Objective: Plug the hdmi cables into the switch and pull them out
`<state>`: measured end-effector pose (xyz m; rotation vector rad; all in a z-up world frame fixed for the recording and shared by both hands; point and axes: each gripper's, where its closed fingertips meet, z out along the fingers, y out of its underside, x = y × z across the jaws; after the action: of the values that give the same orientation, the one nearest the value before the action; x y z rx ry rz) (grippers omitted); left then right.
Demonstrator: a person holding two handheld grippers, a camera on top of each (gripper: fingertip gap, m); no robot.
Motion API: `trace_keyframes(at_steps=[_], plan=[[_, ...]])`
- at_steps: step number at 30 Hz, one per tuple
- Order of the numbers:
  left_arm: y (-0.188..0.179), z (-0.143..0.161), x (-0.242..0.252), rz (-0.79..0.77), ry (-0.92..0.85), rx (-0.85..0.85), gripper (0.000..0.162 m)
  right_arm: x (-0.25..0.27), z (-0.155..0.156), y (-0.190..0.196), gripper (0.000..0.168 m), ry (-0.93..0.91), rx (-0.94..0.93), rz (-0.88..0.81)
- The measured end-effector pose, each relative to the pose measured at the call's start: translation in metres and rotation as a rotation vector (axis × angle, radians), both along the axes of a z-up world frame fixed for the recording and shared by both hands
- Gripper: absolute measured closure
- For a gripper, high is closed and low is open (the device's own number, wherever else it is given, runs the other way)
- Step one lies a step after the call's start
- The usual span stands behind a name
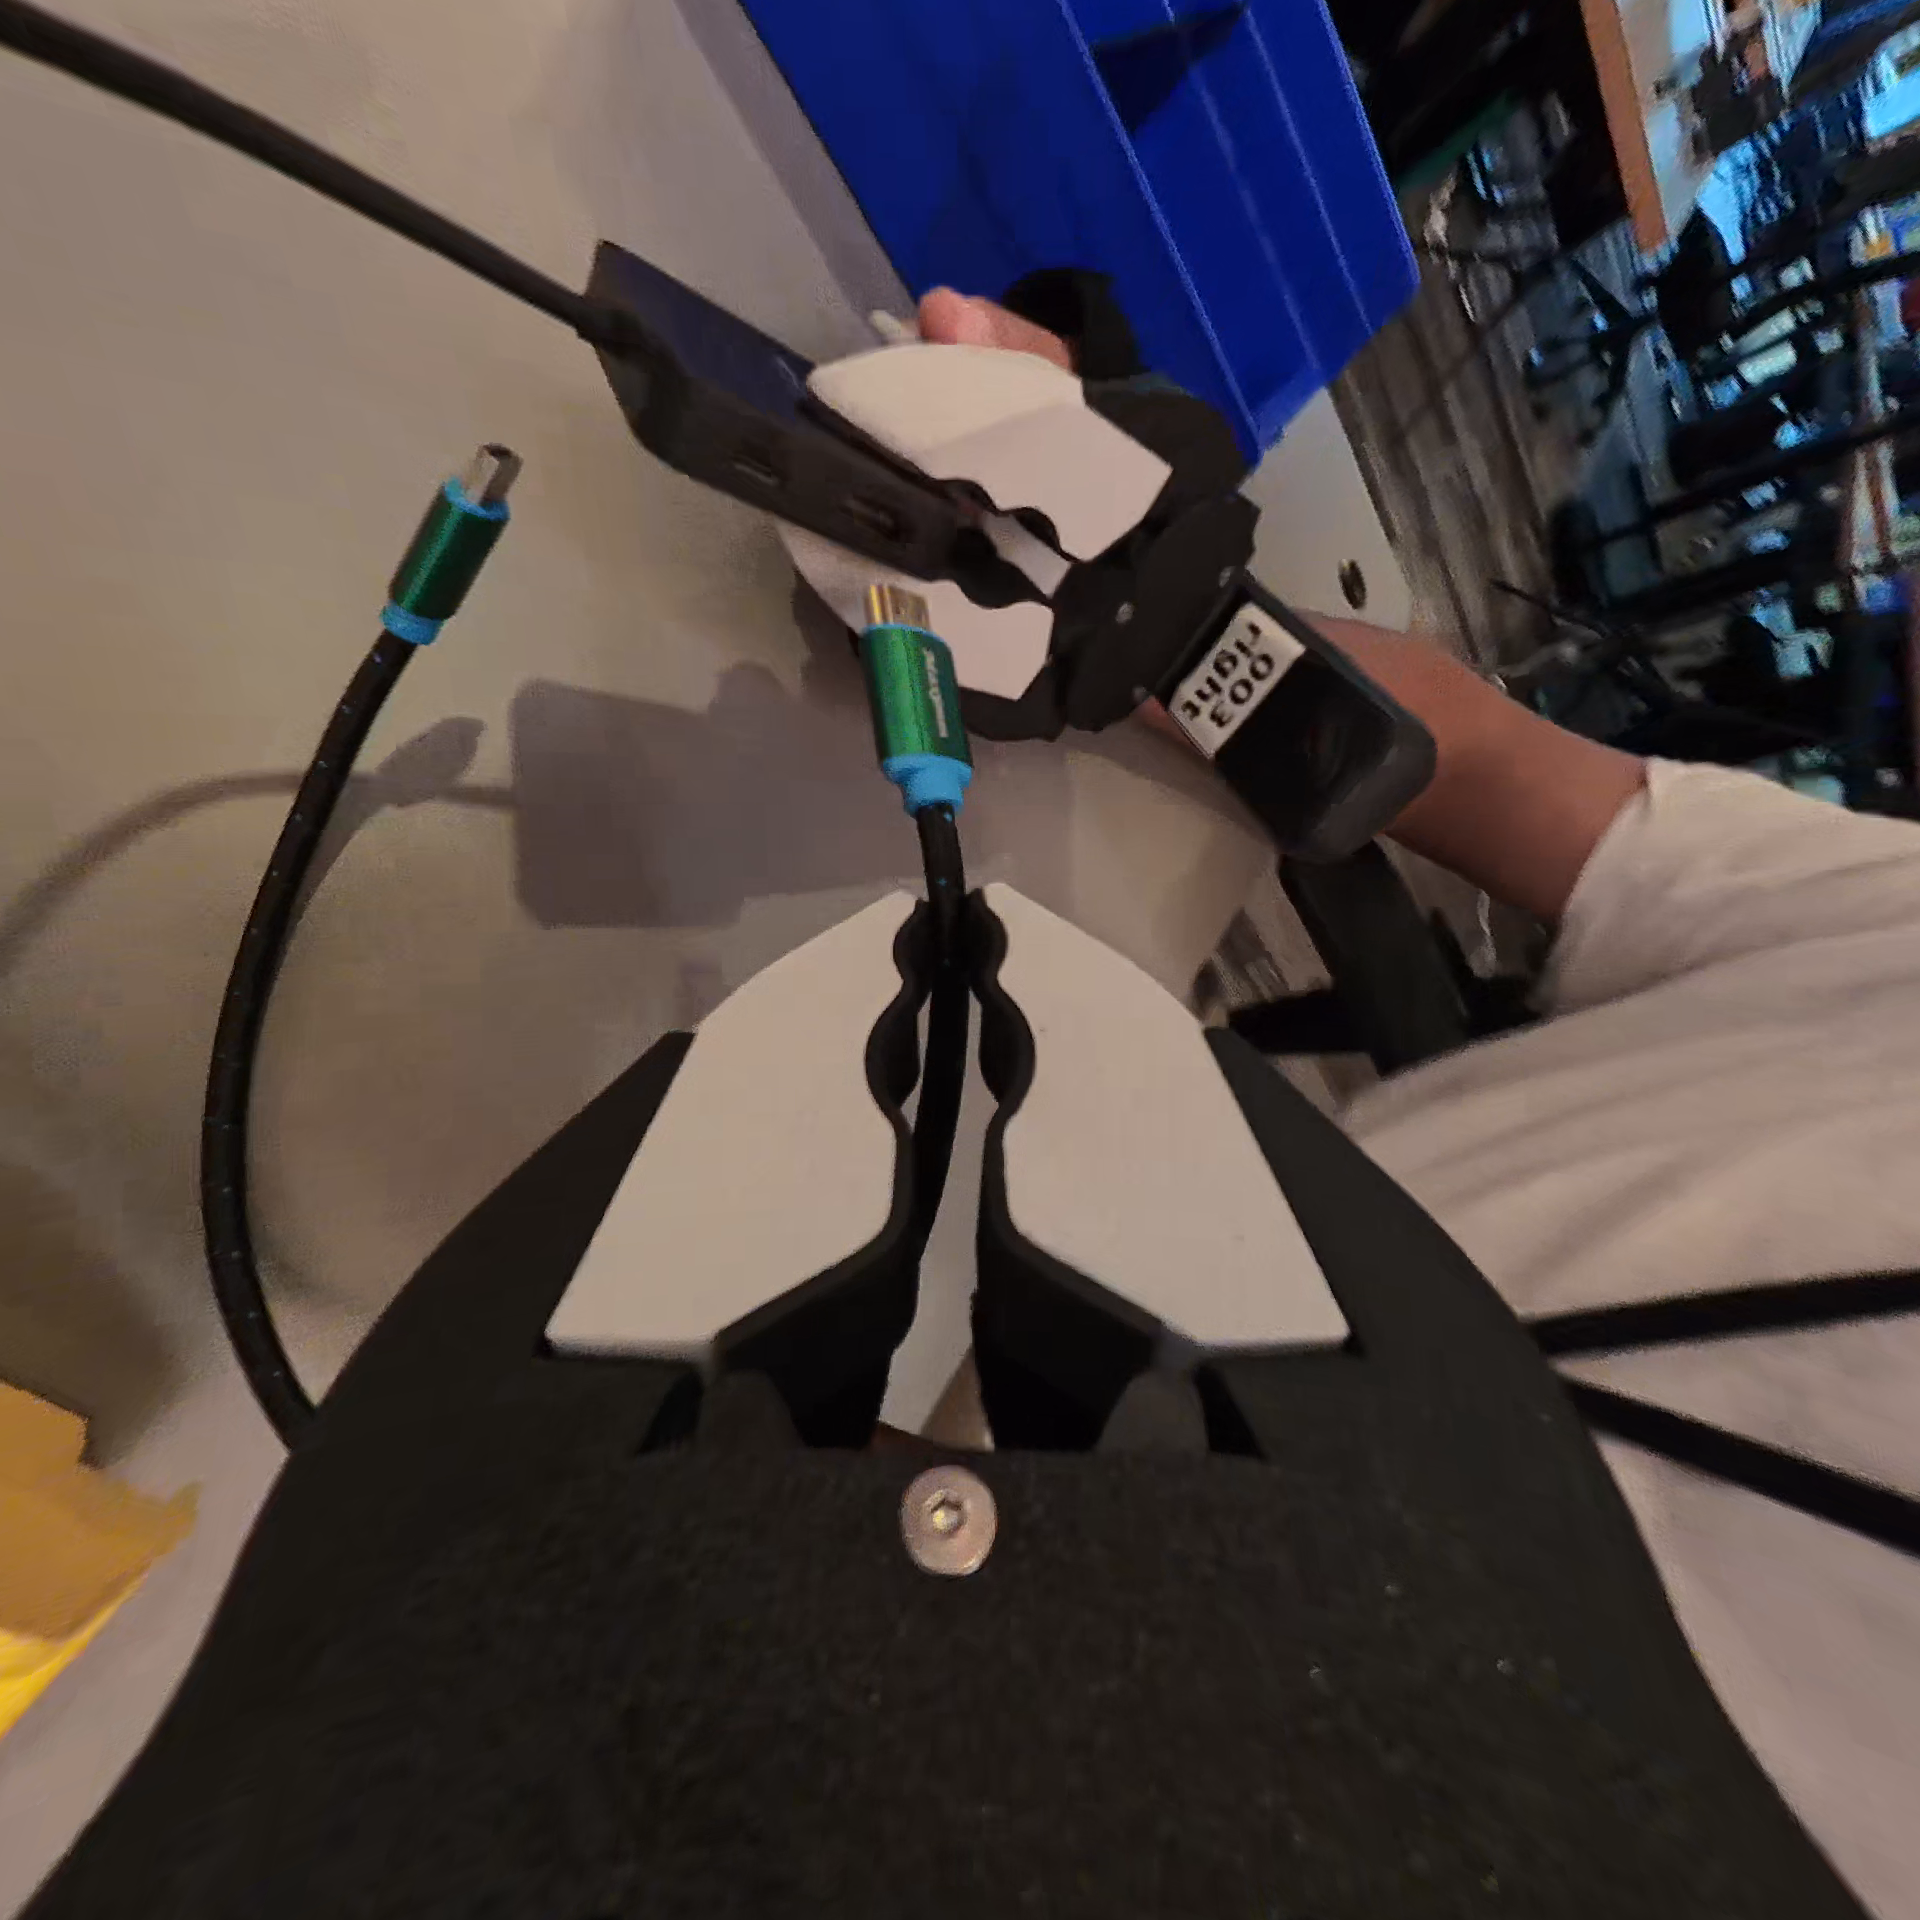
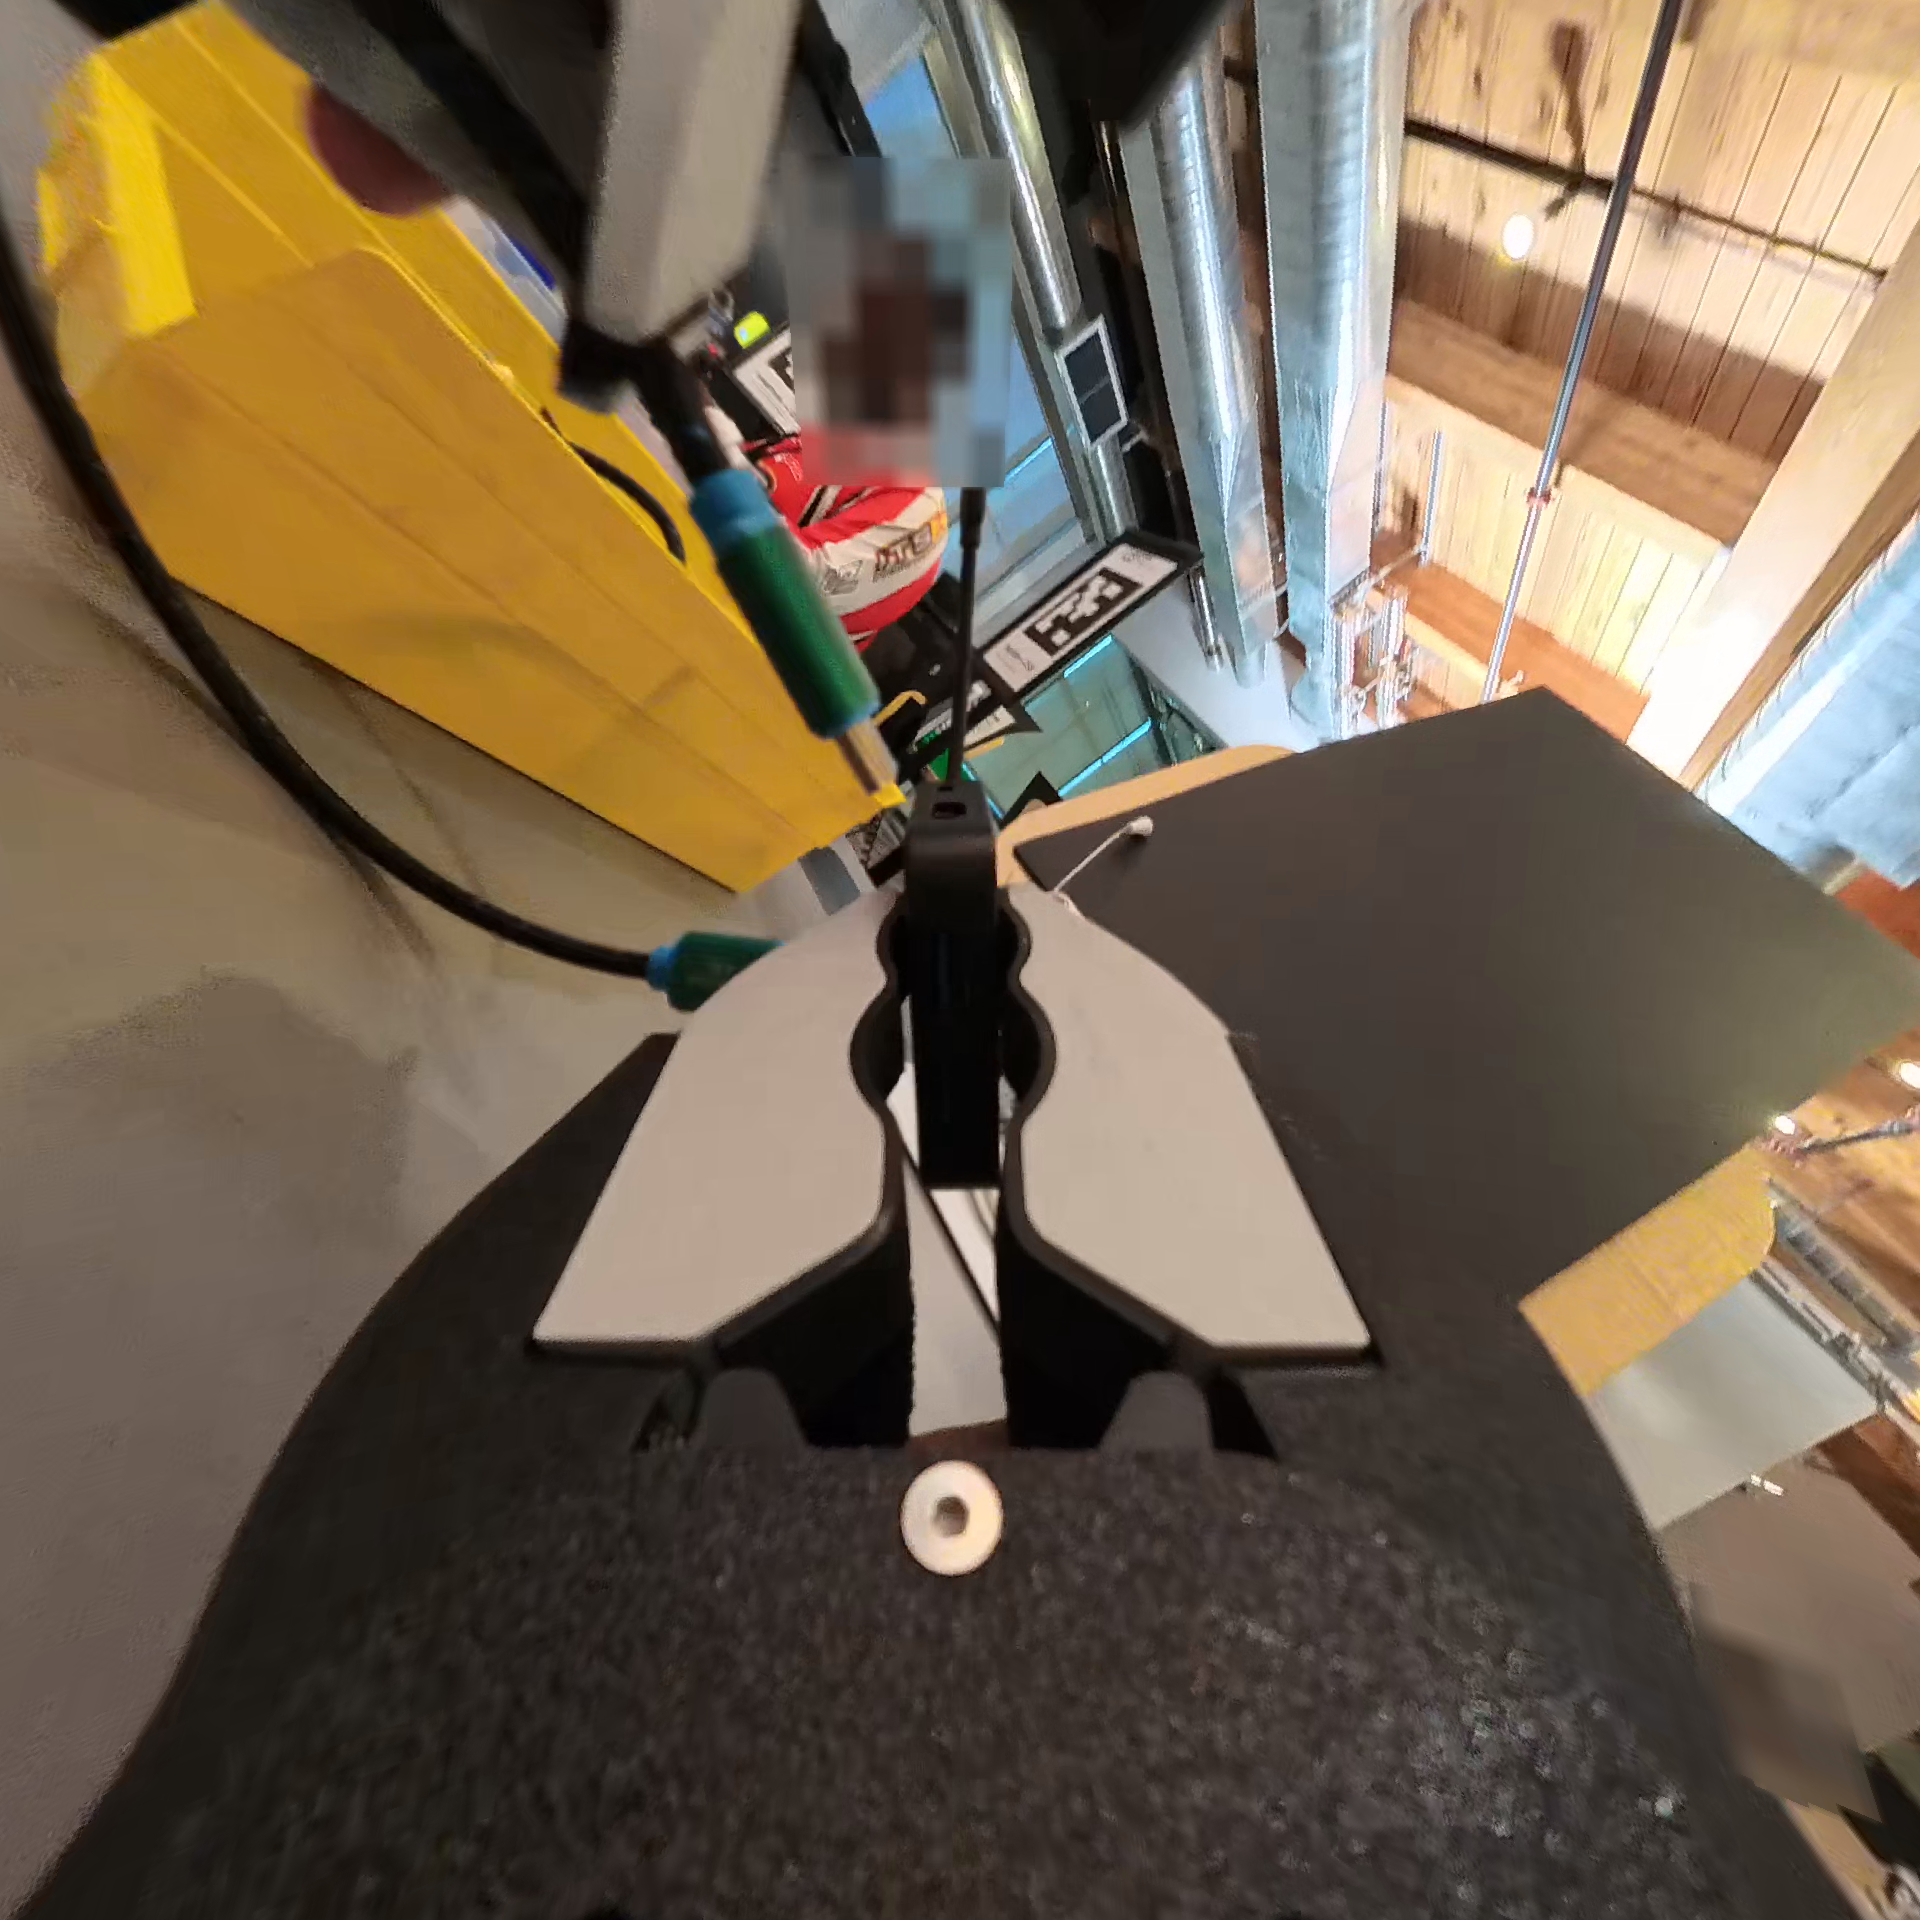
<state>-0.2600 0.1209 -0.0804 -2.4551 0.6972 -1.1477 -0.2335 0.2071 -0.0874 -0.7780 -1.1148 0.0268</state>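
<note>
Left wrist view: left hand-held gripper clamped on braided cable, green plug just short of port. Right hand-held gripper pinches switch. Step: insertion; next needs plug squared to port.

A white sticker with dark print sits on the black camera body behind the far jaws, right of the near jaws. The green plug just ahead of the near jaws bears small pale lettering, too fine to read. Beyond the other jaws stand black-and-white marker signs and a red-white printed garment.
</note>
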Motion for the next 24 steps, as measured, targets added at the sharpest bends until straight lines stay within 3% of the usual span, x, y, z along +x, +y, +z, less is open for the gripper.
trace_keyframes(at_steps=[6, 24], plan=[[0.007, 0.004, -0.007, -0.064, 0.004, -0.111, 0.156, -0.002, 0.0, -0.007, 0.155, -0.015, 0.042, 0.014], [0.016, 0.003, -0.006, -0.052, 0.006, -0.14, 0.156, -0.003, -0.007, -0.004, 0.155, -0.06, 0.044, -0.012]])
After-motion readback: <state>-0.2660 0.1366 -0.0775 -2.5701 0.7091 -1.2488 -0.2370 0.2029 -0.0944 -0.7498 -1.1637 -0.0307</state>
